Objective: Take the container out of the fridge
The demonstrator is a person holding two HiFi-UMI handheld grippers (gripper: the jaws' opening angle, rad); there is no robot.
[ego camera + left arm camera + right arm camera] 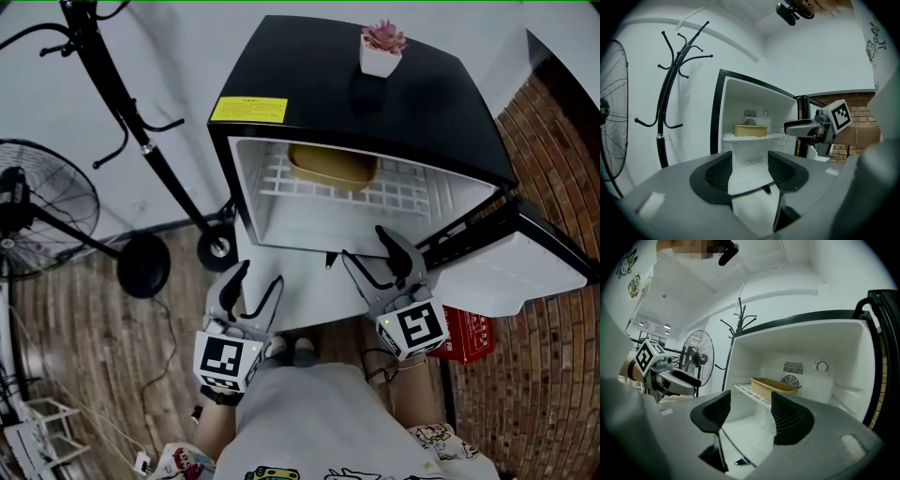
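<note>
A shallow tan container (333, 167) sits on the white wire shelf (403, 194) inside the open black fridge (394, 108). It also shows at the back of the shelf in the left gripper view (750, 130) and in the right gripper view (772, 386). My left gripper (259, 281) hovers open in front of the fridge's lower left, with nothing between its jaws (750, 171). My right gripper (367, 247) is open too, at the fridge mouth below the shelf, and empty (750, 413). Both are well short of the container.
The fridge door (525, 267) hangs open to the right. A small potted plant (382, 49) stands on the fridge top. A black coat rack (122, 103) and a standing fan (37, 206) are at the left. A red crate (466, 335) lies under the door.
</note>
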